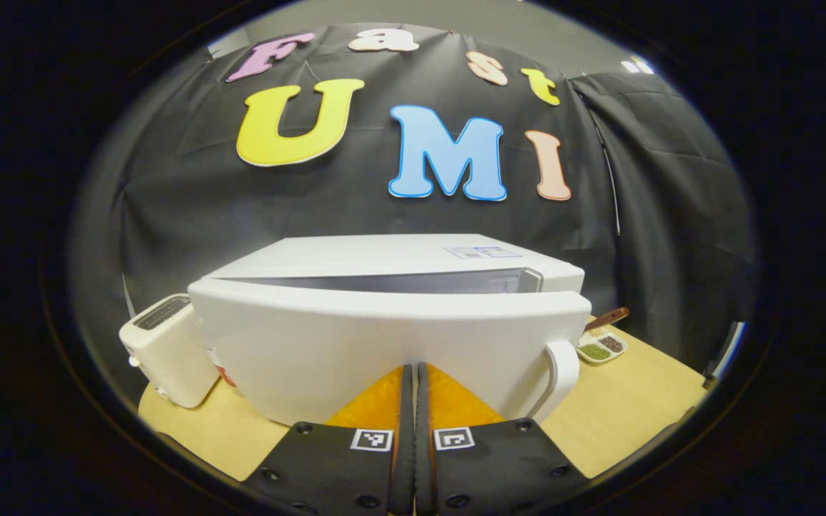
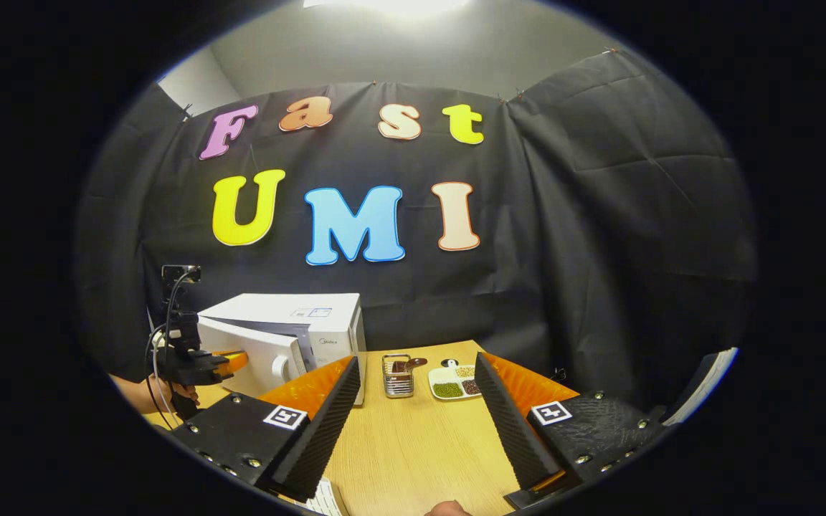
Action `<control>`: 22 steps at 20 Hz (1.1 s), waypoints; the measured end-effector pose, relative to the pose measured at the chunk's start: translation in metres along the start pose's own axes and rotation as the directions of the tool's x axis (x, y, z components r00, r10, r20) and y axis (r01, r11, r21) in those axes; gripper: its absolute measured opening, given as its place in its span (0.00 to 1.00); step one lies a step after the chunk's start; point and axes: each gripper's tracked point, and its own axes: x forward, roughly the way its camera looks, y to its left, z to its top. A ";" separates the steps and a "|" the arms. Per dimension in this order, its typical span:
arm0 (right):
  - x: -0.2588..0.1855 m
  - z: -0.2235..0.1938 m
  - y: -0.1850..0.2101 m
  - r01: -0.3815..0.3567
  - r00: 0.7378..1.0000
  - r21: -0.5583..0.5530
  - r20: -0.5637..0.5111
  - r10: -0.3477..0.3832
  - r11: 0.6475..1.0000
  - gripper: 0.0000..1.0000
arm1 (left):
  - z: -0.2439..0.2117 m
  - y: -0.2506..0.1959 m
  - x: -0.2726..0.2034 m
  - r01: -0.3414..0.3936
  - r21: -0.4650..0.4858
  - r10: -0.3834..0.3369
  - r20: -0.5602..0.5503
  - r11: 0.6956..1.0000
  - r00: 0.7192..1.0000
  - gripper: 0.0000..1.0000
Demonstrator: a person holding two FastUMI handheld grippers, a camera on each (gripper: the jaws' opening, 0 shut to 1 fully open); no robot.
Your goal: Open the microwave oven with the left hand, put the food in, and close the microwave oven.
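I see 1 white box-shaped microwave oven (image 1: pixel 384 337), door ajar, touching my closed left gripper (image 1: pixel 414 373); right gripper (image 2: pixel 413 401) gapes.

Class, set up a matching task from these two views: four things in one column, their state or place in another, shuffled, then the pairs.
1. microwave door
2. left gripper
3. right gripper
4. toaster

A. open, holding nothing
B. ajar
C. left of the microwave in the left gripper view
D. shut, tips at the door

Pairs: 1-B, 2-D, 3-A, 4-C
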 end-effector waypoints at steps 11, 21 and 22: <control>0.014 0.001 0.013 -0.004 1.000 -0.017 -0.017 0.004 1.000 0.98 | -0.005 0.004 0.032 -0.011 -0.034 0.011 -0.005 0.999 1.000 0.07; 0.026 0.001 0.051 -0.087 0.996 -0.024 -0.024 0.086 0.996 0.98 | 0.002 0.002 0.037 -0.037 -0.013 0.037 -0.003 0.999 0.999 0.07; 0.026 0.003 0.054 -0.095 0.995 -0.028 -0.018 0.094 0.995 0.98 | 0.009 0.000 0.031 -0.040 -0.017 0.040 0.016 0.999 0.999 0.07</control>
